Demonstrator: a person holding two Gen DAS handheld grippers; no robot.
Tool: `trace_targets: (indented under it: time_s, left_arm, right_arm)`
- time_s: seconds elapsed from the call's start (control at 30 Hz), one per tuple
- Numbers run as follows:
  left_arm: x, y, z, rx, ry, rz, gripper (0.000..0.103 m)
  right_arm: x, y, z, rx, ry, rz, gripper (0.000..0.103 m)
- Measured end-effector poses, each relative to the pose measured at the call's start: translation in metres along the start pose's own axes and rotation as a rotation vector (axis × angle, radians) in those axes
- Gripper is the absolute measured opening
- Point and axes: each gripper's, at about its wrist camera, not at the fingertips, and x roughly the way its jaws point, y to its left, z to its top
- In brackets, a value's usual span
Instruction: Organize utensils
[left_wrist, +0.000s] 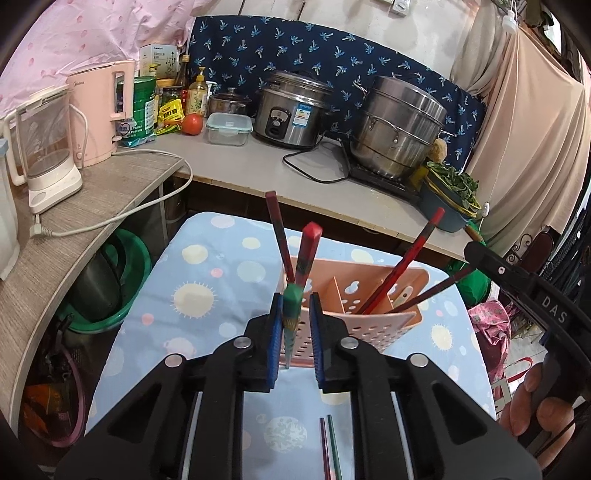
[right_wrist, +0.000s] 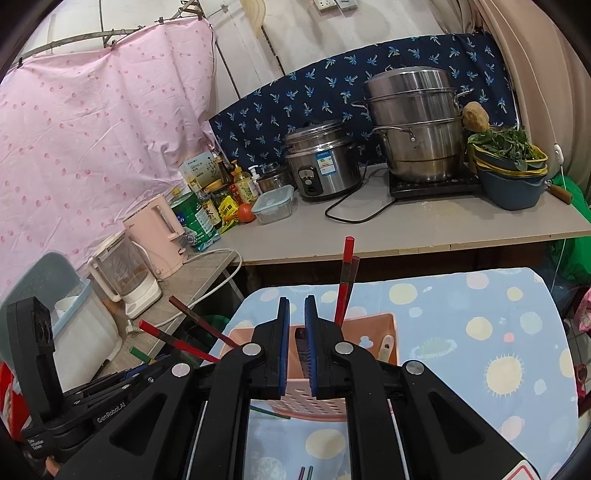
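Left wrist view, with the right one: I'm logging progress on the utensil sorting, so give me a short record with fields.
holder: pink perforated basket, upright on the blue spotted cloth
in holder: standing chopsticks, two leaning at each end
left gripper: green-ended chopstick between its jaws, a gap showing beside it
right gripper: shut, empty, close to the basket
still loose: two chopsticks lying on the cloth
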Motion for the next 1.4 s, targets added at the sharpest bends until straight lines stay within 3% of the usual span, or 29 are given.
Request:
trace_targets:
  time_s: [0.07,0.5,0.87,1.03,1.2,1.4]
  left_arm:
    - [0.001,0.001,-0.001,0.0,0.006,0.004,0.008]
    - [-0.044,-0.022,0.017,0.053,-0.077,-0.054,0.007]
    - [-0.084,-0.07,0.1,0.16,-0.294,-0.047,0.006]
    - [-0.076,-0.08,0.13,0.177,-0.36,-0.011,0.006]
    - [-0.046,-0.076,0.138,0.168,-0.345,0.005,0.006]
    - [-0.013,-0.063,0.115,0.157,-0.278,0.038,0.006]
  right_arm:
    - [0.0,0.0,-0.001,0.0,0.0,-0.001,0.009]
    - [-0.002,-0.001,-0.002,0.0,-0.003,-0.001,0.008]
    - [0.0,0.0,0.012,-0.016,-0.005,-0.009,0.008]
    - [0.001,0.0,0.014,-0.015,-0.004,-0.008,0.008]
    - [0.007,-0.003,0.015,-0.014,0.004,-0.008,0.008]
    - [0.011,-0.007,0.014,-0.015,0.012,-0.016,0.008]
